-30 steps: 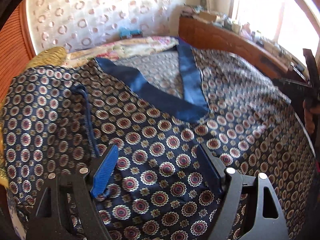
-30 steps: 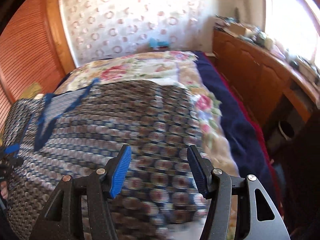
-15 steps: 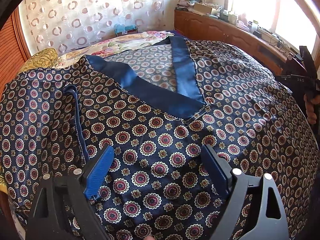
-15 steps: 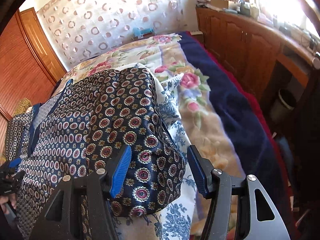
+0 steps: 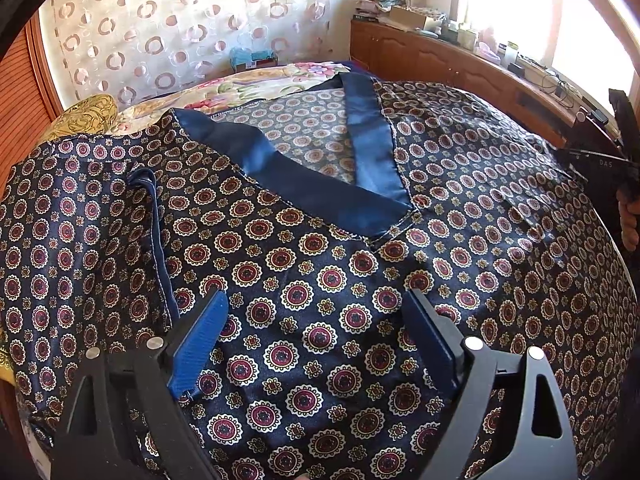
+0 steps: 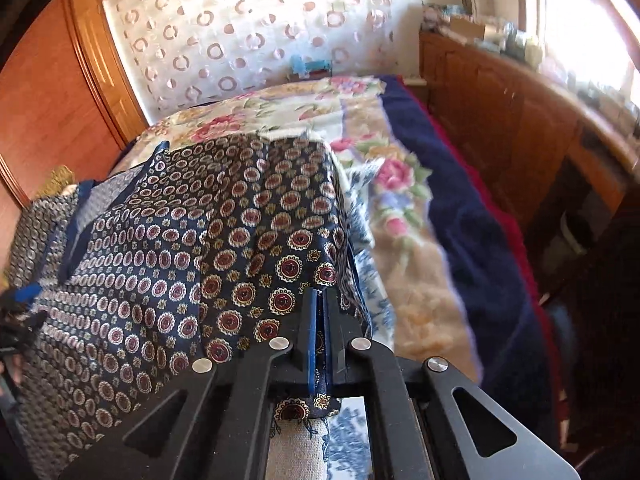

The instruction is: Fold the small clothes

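Because the patterned shirt [image 5: 320, 264] lies spread front-up across the bed [image 6: 400, 216], its blue V-neck collar [image 5: 352, 208] toward the far curtain [image 5: 180, 32], both tools can work its near edge. On the left, the left gripper [image 5: 316, 344] hangs just above the cloth with its jaws wide apart and nothing between them, probably poised to take the hem on that side. Further right, the right gripper [image 6: 318, 320] has its jaws closed tight on the shirt's edge, a tuft of fabric poking out behind the fingers [image 6: 310, 344]. That pinch likely anchors the side for lifting it over into a fold.
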Demonstrator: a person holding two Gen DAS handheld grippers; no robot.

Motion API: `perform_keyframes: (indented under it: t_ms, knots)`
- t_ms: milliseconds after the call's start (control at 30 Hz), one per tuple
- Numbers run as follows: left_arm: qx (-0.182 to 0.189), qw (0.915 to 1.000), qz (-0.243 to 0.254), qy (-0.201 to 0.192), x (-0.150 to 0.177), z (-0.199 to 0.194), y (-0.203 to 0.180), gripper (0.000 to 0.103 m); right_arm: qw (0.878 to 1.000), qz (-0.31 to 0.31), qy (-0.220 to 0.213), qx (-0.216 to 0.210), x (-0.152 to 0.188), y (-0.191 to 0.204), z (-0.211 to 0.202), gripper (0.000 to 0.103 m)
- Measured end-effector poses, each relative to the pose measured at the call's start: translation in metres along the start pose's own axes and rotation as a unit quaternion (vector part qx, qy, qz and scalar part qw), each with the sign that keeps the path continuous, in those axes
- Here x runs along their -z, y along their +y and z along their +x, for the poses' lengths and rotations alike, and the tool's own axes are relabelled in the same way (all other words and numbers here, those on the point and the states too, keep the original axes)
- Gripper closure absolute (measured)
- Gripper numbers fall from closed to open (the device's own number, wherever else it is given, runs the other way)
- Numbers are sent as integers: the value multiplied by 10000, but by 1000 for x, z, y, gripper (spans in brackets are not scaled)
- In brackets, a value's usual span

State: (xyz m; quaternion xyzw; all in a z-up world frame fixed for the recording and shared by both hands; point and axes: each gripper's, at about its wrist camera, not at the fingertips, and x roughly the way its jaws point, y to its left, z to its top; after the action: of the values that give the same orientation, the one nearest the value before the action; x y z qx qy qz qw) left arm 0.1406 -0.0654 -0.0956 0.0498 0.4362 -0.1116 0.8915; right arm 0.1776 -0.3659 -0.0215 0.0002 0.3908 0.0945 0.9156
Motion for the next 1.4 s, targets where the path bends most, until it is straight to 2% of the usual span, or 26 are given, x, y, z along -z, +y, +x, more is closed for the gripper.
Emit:
perform_keyframes:
  t_ms: [100, 300, 433, 567, 733, 800, 933, 967, 1100, 1267, 1400]
  knots:
    - [-2, 10000, 2, 0, 0, 0, 0, 14, 9987, -287, -360, 237, -5, 19, -17, 102]
    - [-17, 10000, -72, -23, -1, 0, 4, 14, 9920, -880, -903, -84, -14, 68, -46, 102]
    - [25, 9991, -232, -358, -8, -15, 12, 14, 9872, -1290, -839, -413, -12, 103, -40, 102]
    - [91, 9974, -196, -691, -22, -31, 13, 14, 9860, -1414, -567, -679, -1, 114, -23, 101]
    - [490, 9925, -177, -1105, -48, -46, 9, 14, 9892, -1165, -223, -866, 8, 96, -3, 101]
    - [611, 9909, -89, -1192, -59, -46, 3, 14, 9903, -1048, -176, -890, 8, 86, -4, 96]
    - [655, 9888, 160, -1335, -75, -44, -9, 14, 9926, -733, -311, -915, -1, 72, -13, 65]
    - [671, 9883, 215, -1354, -77, -41, -12, 14, 9934, -607, -352, -905, -4, 67, -18, 64]
    - [741, 9886, 347, -1266, -81, -22, -19, 14, 9954, -277, -469, -789, -5, 40, -27, 63]
    - [762, 9907, 483, -1015, -77, 0, -22, 14, 9994, -87, -264, -229, -7, 17, -8, 63]
    - [918, 9912, 408, -856, -73, 9, -20, 14, 9999, 162, -16, -32, -16, 4, 6, 63]
